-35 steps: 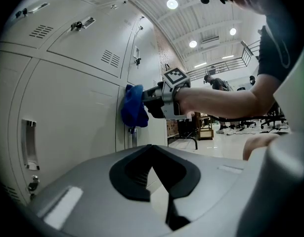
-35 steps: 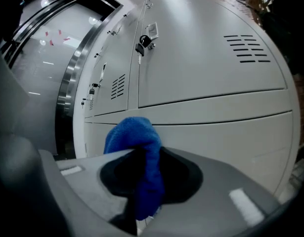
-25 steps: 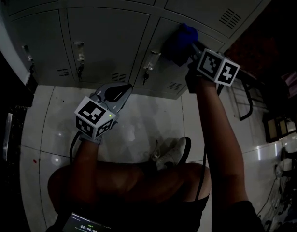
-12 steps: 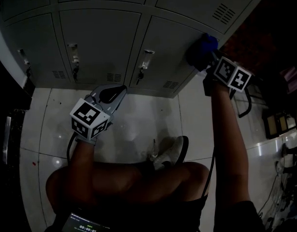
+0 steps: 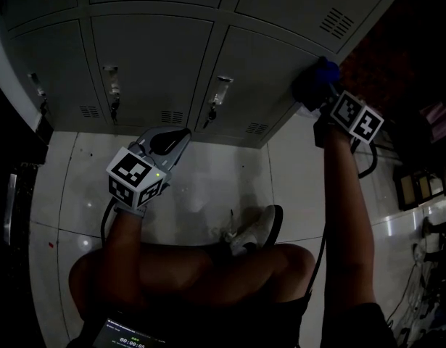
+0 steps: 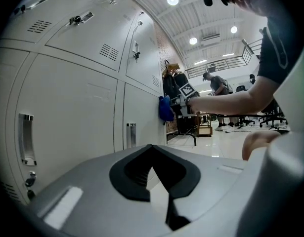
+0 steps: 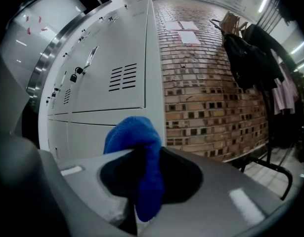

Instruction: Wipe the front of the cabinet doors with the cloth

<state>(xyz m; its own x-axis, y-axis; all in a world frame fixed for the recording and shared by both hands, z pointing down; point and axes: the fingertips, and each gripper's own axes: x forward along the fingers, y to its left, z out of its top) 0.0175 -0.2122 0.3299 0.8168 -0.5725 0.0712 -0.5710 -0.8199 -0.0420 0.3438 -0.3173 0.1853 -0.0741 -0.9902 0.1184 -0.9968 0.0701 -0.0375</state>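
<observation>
Item one: right gripper (image 7: 138,181) – my jaws are clamped on the blue cloth (image 7: 142,152), which bunches up above the tips and hangs in a fold between them

Item two: the cloth's place – in the head view it sits at the far right edge of the cabinet doors (image 5: 150,56), against the lower right-hand door, close to the cabinet's corner. In the left gripper view it shows as a blue lump lying on the door front

Item three: left gripper (image 6: 152,154) – my jaws are brought together with nothing in them, only a thin sliver of light between. It hangs low, well apart from the right one, and points at the foot of the cabinet

Item four: marker cubes, one on each gripper; the left cube (image 5: 138,176) shows a small green light

Item five: surroundings – grey doors with vent slots and a handle (image 5: 221,91), a padlock (image 7: 75,73) on a door, a brick wall (image 7: 211,83) just beside the cabinet, dark coats (image 7: 250,58) hanging further right, a pale glossy floor (image 5: 208,187), my shoe (image 5: 255,232) below
</observation>
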